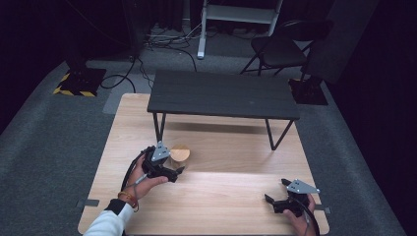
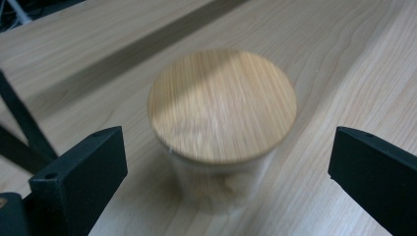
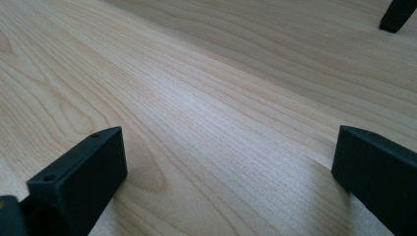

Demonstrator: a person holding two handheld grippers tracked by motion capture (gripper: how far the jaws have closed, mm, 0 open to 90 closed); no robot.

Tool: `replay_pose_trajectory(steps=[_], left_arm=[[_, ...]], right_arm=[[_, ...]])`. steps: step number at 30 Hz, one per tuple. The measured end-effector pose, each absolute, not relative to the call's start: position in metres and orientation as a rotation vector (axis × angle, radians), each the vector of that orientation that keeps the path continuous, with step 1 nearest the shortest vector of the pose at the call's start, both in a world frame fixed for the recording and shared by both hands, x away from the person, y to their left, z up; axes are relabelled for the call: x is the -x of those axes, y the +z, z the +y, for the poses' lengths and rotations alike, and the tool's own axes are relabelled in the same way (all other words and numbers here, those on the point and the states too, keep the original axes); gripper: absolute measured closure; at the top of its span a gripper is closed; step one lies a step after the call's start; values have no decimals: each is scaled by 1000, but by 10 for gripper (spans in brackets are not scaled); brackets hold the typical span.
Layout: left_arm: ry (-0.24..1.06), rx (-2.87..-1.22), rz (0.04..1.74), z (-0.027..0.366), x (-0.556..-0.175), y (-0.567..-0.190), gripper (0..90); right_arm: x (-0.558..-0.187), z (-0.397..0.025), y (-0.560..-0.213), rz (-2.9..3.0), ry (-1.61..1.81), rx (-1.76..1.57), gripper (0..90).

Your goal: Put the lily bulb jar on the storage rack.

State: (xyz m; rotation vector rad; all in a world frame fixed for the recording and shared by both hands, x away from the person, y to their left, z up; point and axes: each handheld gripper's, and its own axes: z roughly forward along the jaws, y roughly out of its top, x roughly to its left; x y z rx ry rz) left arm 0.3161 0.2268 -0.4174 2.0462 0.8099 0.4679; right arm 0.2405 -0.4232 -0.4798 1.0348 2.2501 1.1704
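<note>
Looking down from the high view, I have the left gripper (image 1: 173, 169) held just in front of a small glass jar (image 2: 216, 187) capped with a round wooden lid (image 2: 222, 104). The jar stands upright on the light wooden table (image 1: 221, 196), near the left legs of the low black bench (image 1: 223, 94) set on the table's far half. In the left gripper view the jaws are spread wide, one on each side of the jar and touching nothing. The right gripper (image 1: 280, 194) sits well apart near the table's right front corner, its jaws released too, with bare wood between them.

My worry is the approach. The jar is blurred in the left gripper view, so I judge the hand is moving; if I close while off-centre, one jaw would likely meet the glass first and push or tip it. Glass walls look slick, so a grip on the lid's rim alone could lift the lid off and leave the jar behind. The bench leg stands close enough to catch a careless swing.
</note>
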Motion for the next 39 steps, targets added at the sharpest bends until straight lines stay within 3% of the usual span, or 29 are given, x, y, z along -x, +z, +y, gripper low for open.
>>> replay_pose_trajectory(steps=[14,18,21,28,34,39], left_arm=[[452,-2060,750,208,-343,-431,40],[460,-2058,739,208,-348,-434,88],[469,-2053,718,209,-351,-435,225],[471,-2095,681,205,-355,-429,239],[456,-2065,664,202,-349,-406,240],[455,-2072,599,192,-351,-355,240]], right_arm=[[-241,-423,-480,2250,1171,-1034,0],[-241,-423,-480,2251,1171,-1034,0],[-241,-423,-480,2251,1171,-1033,0],[-241,-423,-480,2252,1171,-1033,0],[-241,-424,-480,2254,1173,-1029,0],[-241,-424,-480,2256,1174,-1027,0]])
